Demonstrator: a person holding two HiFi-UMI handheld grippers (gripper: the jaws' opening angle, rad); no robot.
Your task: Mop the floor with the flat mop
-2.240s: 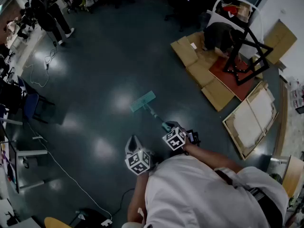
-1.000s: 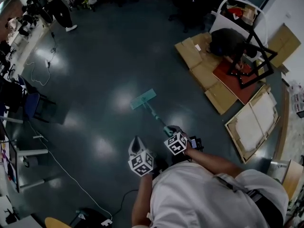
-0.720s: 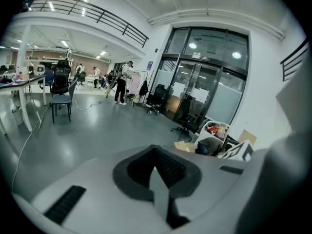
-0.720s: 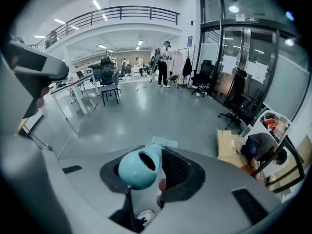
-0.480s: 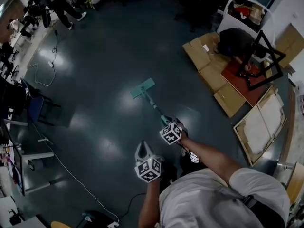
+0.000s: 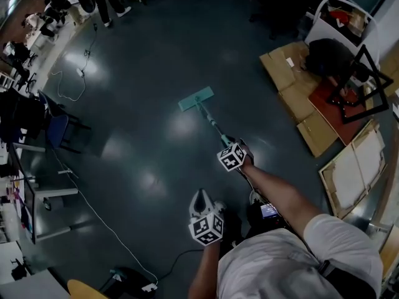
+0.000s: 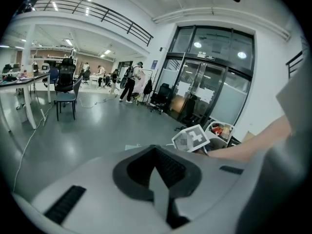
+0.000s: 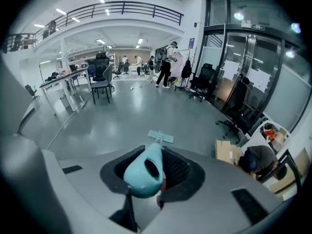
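Observation:
A teal flat mop lies with its head point(image 6: 196, 98) flat on the dark glossy floor, and its thin handle point(image 6: 212, 124) slants back to my right gripper point(image 6: 228, 146). That gripper is shut on the handle's teal end. In the right gripper view the hollow handle end point(image 8: 145, 172) fills the jaws, with the mop head point(image 8: 161, 136) small beyond it. My left gripper point(image 6: 200, 199) hangs lower and nearer the body, off the mop. In the left gripper view its jaws point(image 7: 157, 167) stand closed with nothing between them, and the right gripper's marker cube point(image 7: 193, 138) shows ahead.
Flattened cardboard point(image 6: 298, 98), a crouching person point(image 6: 330, 58), a black frame point(image 6: 366, 83) and a pale framed panel point(image 6: 354, 167) lie at the right. A white cable point(image 6: 93, 213) crosses the floor at the left, near a blue chair point(image 6: 57, 129) and desks. People stand at the far top left.
The right arm has stretched out and the mop head has slid farther from the body. The left gripper has dropped back nearer the body.

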